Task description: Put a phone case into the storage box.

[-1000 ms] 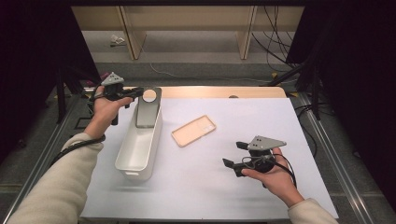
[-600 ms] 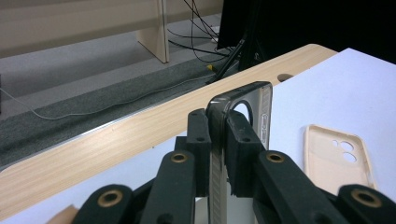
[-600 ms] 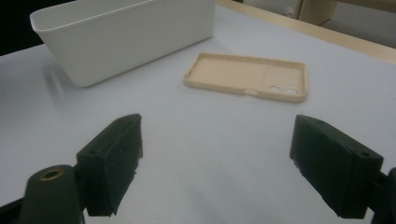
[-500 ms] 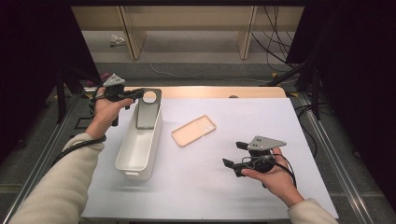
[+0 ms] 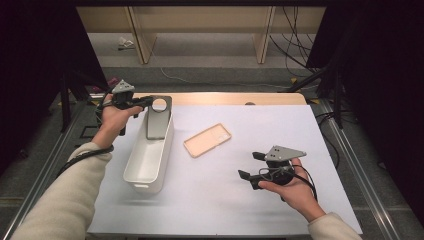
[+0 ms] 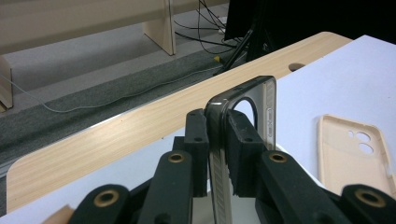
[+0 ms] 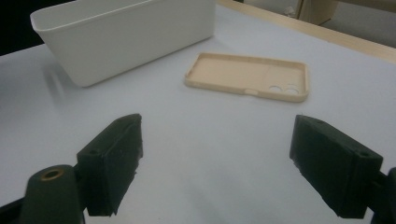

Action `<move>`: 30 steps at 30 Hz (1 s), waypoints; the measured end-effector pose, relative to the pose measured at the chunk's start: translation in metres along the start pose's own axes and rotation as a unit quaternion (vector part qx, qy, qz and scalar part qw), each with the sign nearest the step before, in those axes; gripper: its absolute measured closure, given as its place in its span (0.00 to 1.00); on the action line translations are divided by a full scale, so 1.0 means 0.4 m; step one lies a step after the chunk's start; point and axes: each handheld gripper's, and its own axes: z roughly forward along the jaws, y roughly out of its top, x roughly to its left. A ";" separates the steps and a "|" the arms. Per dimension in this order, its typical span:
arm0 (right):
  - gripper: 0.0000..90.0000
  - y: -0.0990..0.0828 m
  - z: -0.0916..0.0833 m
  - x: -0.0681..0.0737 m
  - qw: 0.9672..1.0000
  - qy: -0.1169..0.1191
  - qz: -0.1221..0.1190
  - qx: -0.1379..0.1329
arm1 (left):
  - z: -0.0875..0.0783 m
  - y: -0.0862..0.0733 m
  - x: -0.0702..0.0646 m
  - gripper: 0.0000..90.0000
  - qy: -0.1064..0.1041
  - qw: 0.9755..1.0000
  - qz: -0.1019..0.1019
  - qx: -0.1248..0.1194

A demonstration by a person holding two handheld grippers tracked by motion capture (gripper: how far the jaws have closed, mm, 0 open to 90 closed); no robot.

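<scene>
Your left tongs [image 6: 217, 140] clamp grey phone case [image 6: 243, 116] over white bin [image 5: 150, 155]; right tongs [image 7: 217, 163] spread wide above worktop [image 5: 220, 200], w/ beige case [image 7: 247, 74] ahead.

So the dark see-through phone case [image 5: 159, 120] I'm holding stands on edge over the far end of the white bin [image 5: 148, 159], camera hole up top. The other one, a beige case [image 5: 207, 140], lies flat, open side up, just right of the bin.
</scene>
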 end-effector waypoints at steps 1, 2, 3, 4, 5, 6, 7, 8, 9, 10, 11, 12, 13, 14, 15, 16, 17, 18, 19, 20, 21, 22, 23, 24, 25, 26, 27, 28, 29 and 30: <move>0.20 0.000 0.000 0.000 1.000 0.000 0.000 0.000 | 0.000 -0.001 0.001 0.88 0.000 1.000 -0.001 -0.001; 0.20 0.000 0.000 0.000 1.000 0.000 0.000 0.001 | 0.000 -0.002 0.001 0.88 0.001 1.000 -0.002 -0.001; 0.20 0.000 0.000 0.000 1.000 0.000 0.000 0.000 | 0.000 -0.002 0.002 0.88 0.003 1.000 -0.003 0.000; 0.20 0.000 0.000 0.001 1.000 0.000 0.000 0.001 | 0.001 -0.002 0.002 0.88 0.004 1.000 -0.003 0.001; 0.20 0.000 0.000 0.001 1.000 0.000 -0.001 0.001 | 0.001 -0.001 0.003 0.87 0.006 1.000 -0.001 0.002; 0.20 0.000 0.001 0.001 1.000 0.000 -0.001 0.001 | 0.001 -0.001 0.003 0.87 0.007 1.000 0.000 0.003; 0.20 0.000 0.001 0.000 1.000 0.000 -0.001 0.001 | 0.002 -0.001 0.003 0.87 0.010 1.000 0.003 0.005; 0.20 0.000 0.001 0.000 1.000 0.000 -0.001 0.001 | 0.003 -0.001 0.003 0.86 0.011 1.000 0.004 0.006; 0.20 0.000 0.001 0.000 1.000 0.000 -0.001 0.001 | 0.003 0.000 0.003 0.86 0.013 1.000 0.004 0.007; 0.20 0.000 0.001 0.000 1.000 0.000 -0.001 0.001 | 0.004 0.000 0.003 0.86 0.014 1.000 0.004 0.009; 0.20 0.000 0.001 0.000 1.000 0.000 -0.001 0.001 | 0.005 -0.001 0.003 0.85 0.016 1.000 0.003 0.009; 0.20 0.000 0.001 0.000 1.000 0.001 -0.001 0.001 | 0.006 -0.001 0.003 0.85 0.020 1.000 0.003 0.010; 0.20 0.000 0.001 0.001 1.000 0.001 -0.001 0.001 | 0.007 -0.001 0.003 0.84 0.021 1.000 0.004 0.011; 0.20 0.000 0.001 0.001 1.000 0.001 -0.001 0.001 | 0.007 0.000 0.004 0.84 0.023 1.000 0.005 0.011; 0.20 0.000 0.001 0.001 1.000 0.001 -0.001 0.001 | 0.008 0.000 0.003 0.83 0.026 1.000 0.006 0.012; 0.20 0.000 0.001 0.000 1.000 0.001 -0.001 0.001 | 0.009 0.000 0.003 0.83 0.028 1.000 0.005 0.012; 0.20 0.000 0.001 0.000 1.000 0.001 -0.001 0.001 | 0.010 0.000 0.003 0.82 0.030 0.999 0.006 0.013; 0.20 0.000 0.001 0.000 1.000 0.001 -0.001 0.001 | 0.011 0.001 0.002 0.82 0.034 0.999 0.008 0.016; 0.20 0.000 0.001 0.000 1.000 0.001 0.000 0.001 | 0.011 0.001 0.002 0.82 0.036 0.999 0.009 0.017; 0.20 0.000 0.001 0.000 1.000 0.001 0.000 0.001 | 0.012 0.001 0.001 0.81 0.037 0.999 0.011 0.018; 0.20 0.000 0.001 0.000 1.000 0.001 -0.001 0.001 | 0.013 0.002 0.001 0.81 0.038 0.999 0.013 0.019; 0.20 0.000 0.001 0.000 1.000 0.001 -0.001 0.001 | 0.014 0.003 0.000 0.81 0.040 0.999 0.016 0.021; 0.20 -0.001 0.001 0.001 1.000 0.001 -0.001 0.002 | 0.015 0.003 -0.001 0.81 0.044 0.999 0.017 0.023; 0.20 0.000 0.001 0.001 1.000 0.001 -0.001 0.002 | 0.016 0.004 -0.002 0.80 0.046 0.998 0.020 0.024; 0.20 0.000 0.001 0.001 1.000 0.001 -0.001 0.002 | 0.018 0.004 -0.003 0.80 0.048 0.998 0.021 0.026; 0.20 0.000 0.001 0.001 1.000 0.002 -0.001 0.001 | 0.019 0.005 -0.004 0.80 0.050 0.998 0.022 0.027; 0.20 0.000 0.001 0.001 1.000 0.002 -0.001 0.001 | 0.020 0.006 -0.004 0.80 0.054 0.998 0.024 0.030; 0.20 0.000 0.001 0.000 1.000 0.001 -0.001 0.001 | 0.021 0.006 -0.004 0.80 0.054 0.998 0.025 0.031; 0.20 0.000 0.001 0.000 1.000 0.001 -0.001 0.001 | 0.022 0.006 -0.005 0.80 0.055 0.998 0.026 0.031; 0.20 -0.001 0.001 0.000 1.000 0.001 -0.001 0.002 | 0.023 0.007 -0.005 0.80 0.056 0.998 0.027 0.032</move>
